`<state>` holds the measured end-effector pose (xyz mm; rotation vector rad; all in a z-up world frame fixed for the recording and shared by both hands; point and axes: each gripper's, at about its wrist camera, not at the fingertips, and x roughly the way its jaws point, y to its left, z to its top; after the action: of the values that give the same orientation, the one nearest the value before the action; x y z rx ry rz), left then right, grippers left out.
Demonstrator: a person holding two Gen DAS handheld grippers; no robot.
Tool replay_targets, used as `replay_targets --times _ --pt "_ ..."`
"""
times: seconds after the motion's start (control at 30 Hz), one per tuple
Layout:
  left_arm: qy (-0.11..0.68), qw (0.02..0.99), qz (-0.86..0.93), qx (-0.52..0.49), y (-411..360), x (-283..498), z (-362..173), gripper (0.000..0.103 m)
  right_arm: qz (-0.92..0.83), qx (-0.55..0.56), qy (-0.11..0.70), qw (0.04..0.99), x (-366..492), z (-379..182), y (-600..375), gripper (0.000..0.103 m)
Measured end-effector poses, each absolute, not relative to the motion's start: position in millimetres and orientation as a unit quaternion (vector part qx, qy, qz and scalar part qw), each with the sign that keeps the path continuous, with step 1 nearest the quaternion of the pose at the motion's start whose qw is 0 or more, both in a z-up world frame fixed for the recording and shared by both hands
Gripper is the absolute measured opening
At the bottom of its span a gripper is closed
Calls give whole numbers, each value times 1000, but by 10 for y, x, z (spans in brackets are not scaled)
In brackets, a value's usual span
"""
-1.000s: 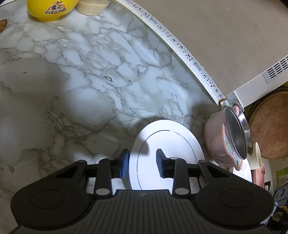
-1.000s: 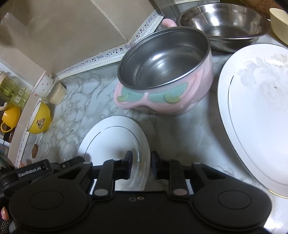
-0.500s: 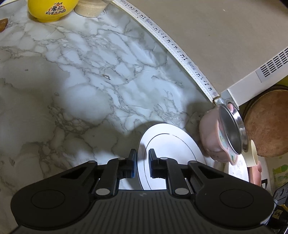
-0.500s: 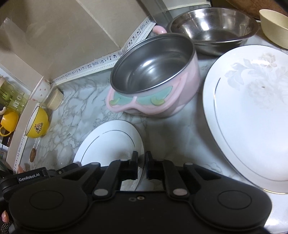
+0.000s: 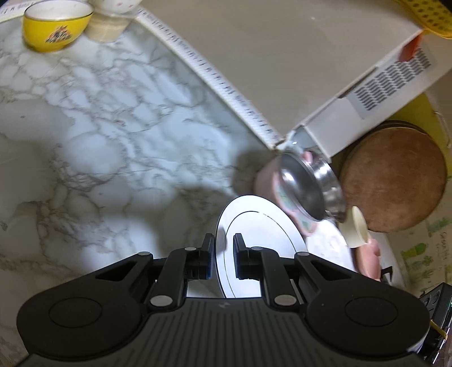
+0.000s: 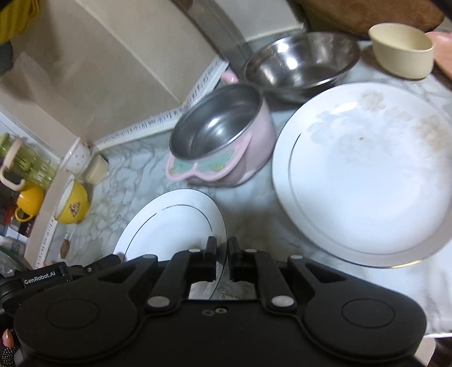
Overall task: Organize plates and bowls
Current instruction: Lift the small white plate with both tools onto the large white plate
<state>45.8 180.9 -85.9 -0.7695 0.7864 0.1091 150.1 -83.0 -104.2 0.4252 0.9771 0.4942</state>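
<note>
A small white plate [image 5: 260,242] with a thin dark ring is held at two opposite rims. My left gripper [image 5: 223,245] is shut on its left rim. My right gripper [image 6: 221,248] is shut on the right rim of the same small plate [image 6: 169,225], which hangs a little above the marble counter [image 5: 99,141]. Behind it stands a pink bowl with a steel inside [image 6: 226,141], then a plain steel bowl [image 6: 302,65]. A large white plate with a faint flower print [image 6: 367,175] lies on the counter to the right.
A cream cup [image 6: 401,53] stands at the back right by a round wooden board [image 5: 392,180]. A yellow bowl [image 5: 56,25] and a small cream pot [image 5: 106,26] sit at the far left by the beige wall [image 5: 282,56]. A white vented box [image 5: 395,76] juts out on the right.
Both grippers closed from partly open onto the small plate's rims. Both hands then rose and drew back with the plate, so the bowls look farther off.
</note>
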Motion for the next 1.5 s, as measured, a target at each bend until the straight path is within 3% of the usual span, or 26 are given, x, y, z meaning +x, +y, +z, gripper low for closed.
replay_targets --times 0.5,1.03,1.5 --pt "357 881 -30 -308 919 851 -489 13 191 235 389 870 1400 -680 -1789 9" --pt "406 876 -27 -258 67 1537 -929 13 142 234 408 871 1812 -1015 -2556 9" --pt "428 875 -1 -226 -82 1744 -1119 13 150 226 437 858 2129 -1287 -2609 9"
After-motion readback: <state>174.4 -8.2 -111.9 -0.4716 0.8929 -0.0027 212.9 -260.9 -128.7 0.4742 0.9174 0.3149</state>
